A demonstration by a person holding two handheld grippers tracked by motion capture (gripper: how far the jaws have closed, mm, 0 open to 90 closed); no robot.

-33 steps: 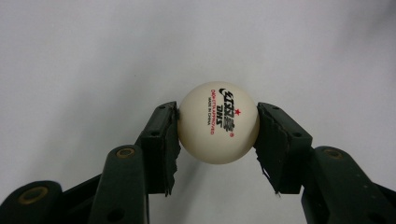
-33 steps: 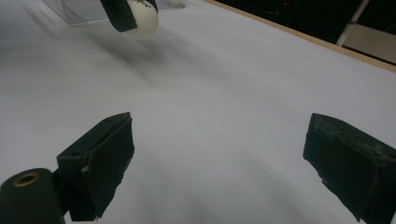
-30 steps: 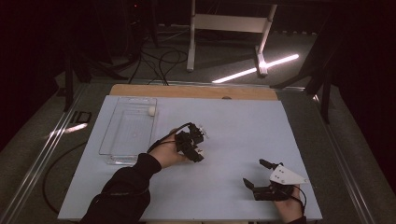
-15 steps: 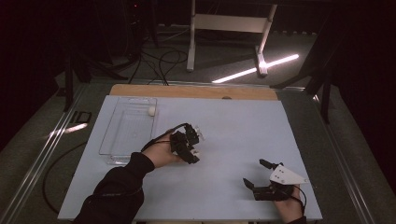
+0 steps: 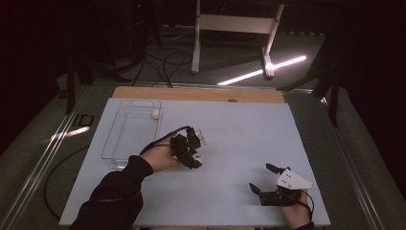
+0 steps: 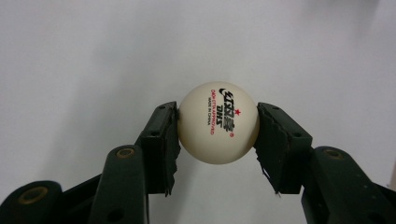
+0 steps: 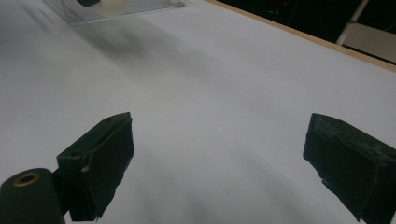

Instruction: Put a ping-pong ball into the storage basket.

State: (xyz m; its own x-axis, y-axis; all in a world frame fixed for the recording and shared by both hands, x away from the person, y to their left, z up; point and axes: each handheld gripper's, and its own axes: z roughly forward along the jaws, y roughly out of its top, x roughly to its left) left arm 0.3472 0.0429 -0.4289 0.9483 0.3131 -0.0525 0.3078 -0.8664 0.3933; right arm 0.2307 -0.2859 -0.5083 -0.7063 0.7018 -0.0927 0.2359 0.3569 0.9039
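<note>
Table (image 5: 239,129): pale sheet over a wooden board, the wood showing as a strip along the far edge, beyond both sets of jaws.

Clear plastic tray (image 5: 125,139): lies flat on the table, just beside the left gripper on its outer, far side. A second white ball (image 5: 155,113) sits at the tray's far corner, well apart from the left jaws. In the right gripper view the tray's near edge (image 7: 116,11) shows far ahead of the right jaws, blurred.

Left gripper (image 5: 197,152): held in the person's left hand (image 5: 160,157), dark sleeve behind it, near the table's middle. Jaws clenched on a white table tennis ball (image 6: 218,122), one pad pressed to each side of it. The ball sits at the jaw tips, printed side with red and black lettering and a red star facing the camera, bare pale surface behind it.

Right gripper (image 5: 263,178): near the table's front right corner, well apart from the left gripper, grey three-cornered plate on top. Jaws released, spread wide, bare sheet between the pads (image 7: 105,154).
</note>
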